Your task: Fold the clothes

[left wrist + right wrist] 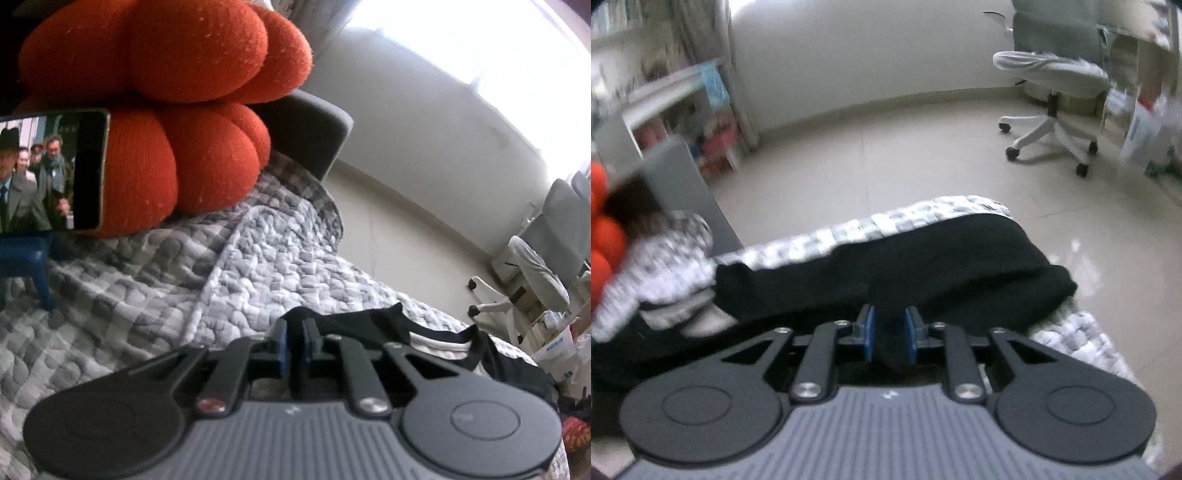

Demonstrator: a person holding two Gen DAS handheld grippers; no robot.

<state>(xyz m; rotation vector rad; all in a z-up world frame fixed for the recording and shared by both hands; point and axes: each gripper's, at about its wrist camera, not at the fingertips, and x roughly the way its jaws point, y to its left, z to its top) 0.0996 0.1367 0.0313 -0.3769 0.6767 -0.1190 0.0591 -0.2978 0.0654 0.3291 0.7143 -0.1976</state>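
We're at the bed here, a grey-and-white checked quilt (258, 258) spread across it, and the black garment (923, 254) lies in a long rumpled band along the quilt's edge nearest the floor. The right gripper (889, 332) sits low over that band, its blue pads (870, 332) a small way apart with a tongue of black cloth running between them; whether the pads actually press on it is hard to tell from this angle. Over on the other side, the left gripper (295, 345) has its pads nearly together, a narrow dark gap between them, and black fabric bunched right at the tips, with a strip of white cloth (439, 341) showing just beyond; again, a firm pinch can't be confirmed. Up at the head of the bed a big orange knotted cushion (166, 92) rests on the quilt, and a phone (51, 170) stands propped against it on a blue stand (33, 266), its screen lit. Beyond the bed lies pale tiled floor (886, 158), a white swivel chair (1052, 85) well apart, and blurred shelves (683, 110) against the wall.
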